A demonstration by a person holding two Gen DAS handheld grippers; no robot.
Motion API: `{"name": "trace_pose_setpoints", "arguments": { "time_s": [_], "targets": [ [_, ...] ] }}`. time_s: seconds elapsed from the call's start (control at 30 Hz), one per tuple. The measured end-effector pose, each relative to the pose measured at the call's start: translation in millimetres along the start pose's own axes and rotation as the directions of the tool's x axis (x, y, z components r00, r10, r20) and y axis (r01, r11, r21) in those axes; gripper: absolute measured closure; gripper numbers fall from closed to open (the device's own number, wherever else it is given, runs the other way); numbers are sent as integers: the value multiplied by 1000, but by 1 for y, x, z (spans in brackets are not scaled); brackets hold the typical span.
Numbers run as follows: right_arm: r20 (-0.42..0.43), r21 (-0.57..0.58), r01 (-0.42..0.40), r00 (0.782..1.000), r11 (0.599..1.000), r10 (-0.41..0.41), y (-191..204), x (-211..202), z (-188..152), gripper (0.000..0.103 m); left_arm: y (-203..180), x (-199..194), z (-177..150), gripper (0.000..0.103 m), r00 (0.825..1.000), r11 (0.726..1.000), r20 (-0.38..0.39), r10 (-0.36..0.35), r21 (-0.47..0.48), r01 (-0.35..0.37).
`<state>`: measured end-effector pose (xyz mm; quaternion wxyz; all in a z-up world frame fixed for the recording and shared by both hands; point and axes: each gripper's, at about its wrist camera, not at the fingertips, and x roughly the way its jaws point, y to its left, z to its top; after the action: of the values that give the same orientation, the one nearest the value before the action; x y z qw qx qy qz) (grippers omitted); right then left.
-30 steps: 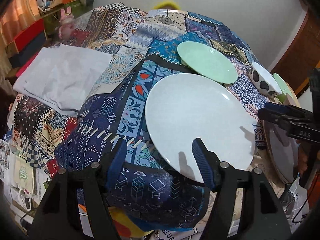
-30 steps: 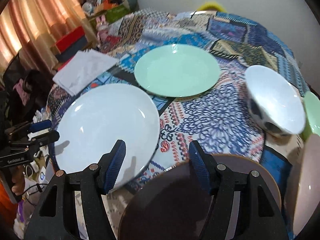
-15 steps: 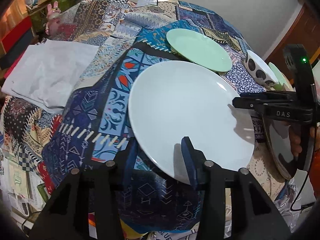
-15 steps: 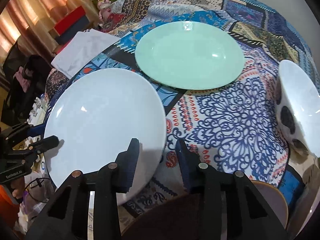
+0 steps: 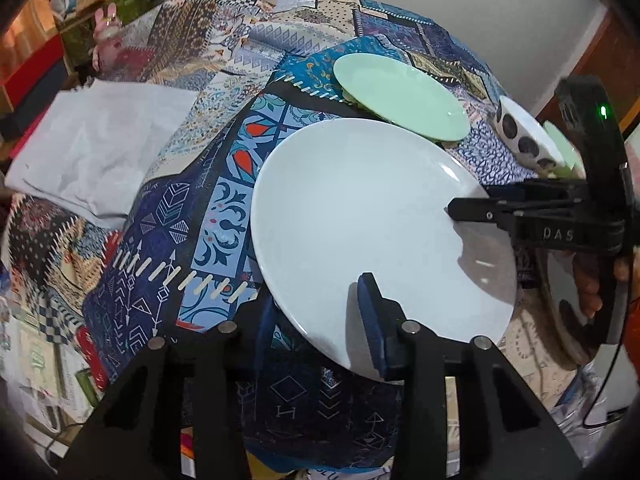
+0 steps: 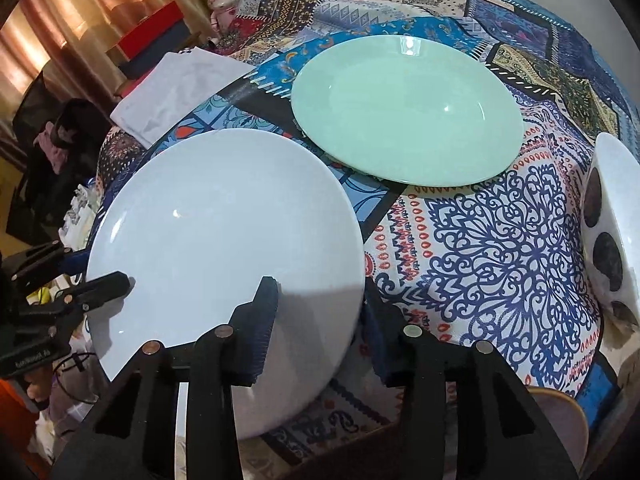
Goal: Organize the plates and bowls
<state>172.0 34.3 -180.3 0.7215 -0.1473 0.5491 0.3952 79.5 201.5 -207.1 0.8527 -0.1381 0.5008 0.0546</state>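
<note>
While both pairs of fingers pinch the rim of the white plate (image 5: 360,216), it sits between them at the near edge of the counter (image 6: 492,248), part of it overhanging the patterned cloth. The left gripper (image 5: 320,320) has one blue-padded finger on top of the plate and the other beneath the rim, closed down onto it. The right gripper (image 6: 320,316) grips the opposite side of the same plate in the same way, one finger over the upper face and one under the edge; in the left wrist view its black fingers (image 5: 472,210) reach in flat across the plate's right side.

Just beyond the white plate lies the green plate (image 6: 404,108), flat on the cloth, its near rim close to the white one; whether they touch cannot be told. Toward the counter's right edge stands a white bowl with dark spots (image 6: 612,232), tilted on its side, with a pale green dish (image 5: 560,146) just behind it. A brown-rimmed plate (image 5: 560,304) shows at the right edge, below the right gripper. A folded white cloth (image 5: 96,148) rests on the left side of the counter, well apart from the plates. A hand (image 5: 588,284) holds the right gripper's handle.
</note>
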Motion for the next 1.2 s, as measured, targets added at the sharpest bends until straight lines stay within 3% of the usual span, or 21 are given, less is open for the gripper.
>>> {"name": "trace_pose_setpoints", "arguments": {
  "time_s": [0.47, 0.8, 1.2],
  "targets": [
    [38, 78, -36, 999, 996, 33, -7, -17, -10, 66, 0, -14, 0, 63, 999, 999, 41, -2, -41, 4],
    [127, 62, -31, 992, 998, 23, -3, -43, -14, 66, -4, -34, 4, 63, 994, 1000, 104, 16, -28, -13],
    [232, 84, -11, 973, 996, -9, -7, -87, -33, 66, -34, -63, 10, 63, 986, 1000, 163, -17, 19, 14]
  ]
}}
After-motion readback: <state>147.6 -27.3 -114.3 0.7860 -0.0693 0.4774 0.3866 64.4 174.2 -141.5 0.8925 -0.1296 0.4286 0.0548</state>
